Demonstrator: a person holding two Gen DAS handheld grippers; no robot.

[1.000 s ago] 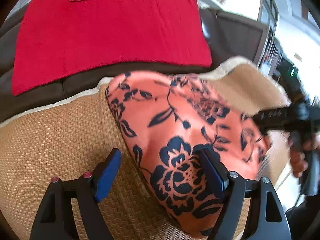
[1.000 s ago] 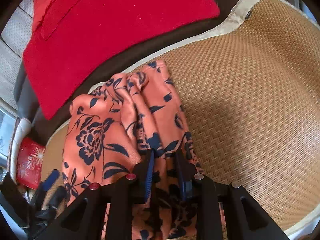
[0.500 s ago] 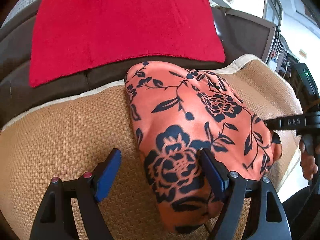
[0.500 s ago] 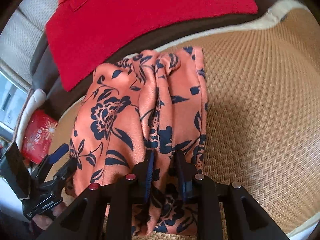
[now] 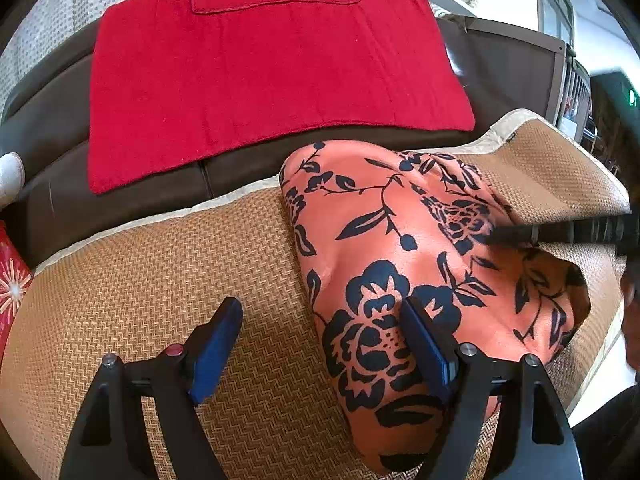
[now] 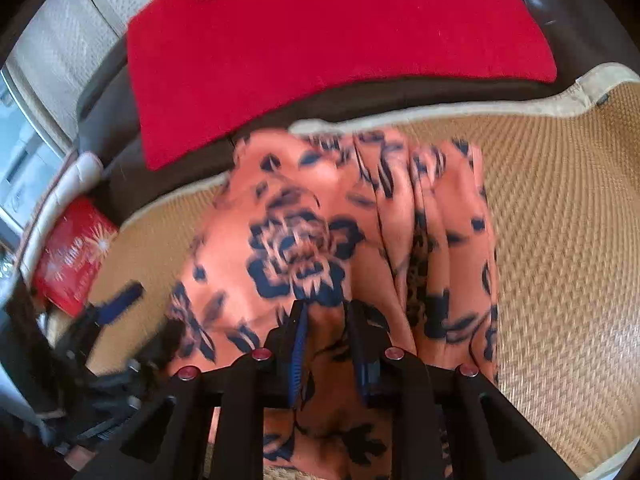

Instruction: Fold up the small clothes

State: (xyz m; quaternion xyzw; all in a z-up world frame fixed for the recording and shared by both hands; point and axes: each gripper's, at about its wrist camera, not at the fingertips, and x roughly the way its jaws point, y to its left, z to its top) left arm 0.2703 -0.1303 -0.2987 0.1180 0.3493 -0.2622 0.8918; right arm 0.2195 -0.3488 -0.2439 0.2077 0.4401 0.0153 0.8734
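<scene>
An orange garment (image 5: 404, 240) printed with dark flowers lies bunched on a woven mat (image 5: 168, 280) spread over a brown sofa, its far end reaching the mat's back edge beside a flat red cloth (image 5: 260, 72). The right gripper (image 6: 326, 344) pinches a fold of the garment's near end between its blue pads, jaws drawn close on the fabric, which rises in pleats ahead of it toward the back edge. The left gripper (image 5: 320, 344) hangs over the mat with its jaws spread wide and gripping nothing: one pad over bare weave, the other over the garment's printed edge. The garment's long axis runs from the mat's front edge toward the back, and the cloth lies mostly on the right-hand side of the left gripper. The right hand, already holding the cloth, appears the one placed to carry the fold, with the left free to take the near edge.
</scene>
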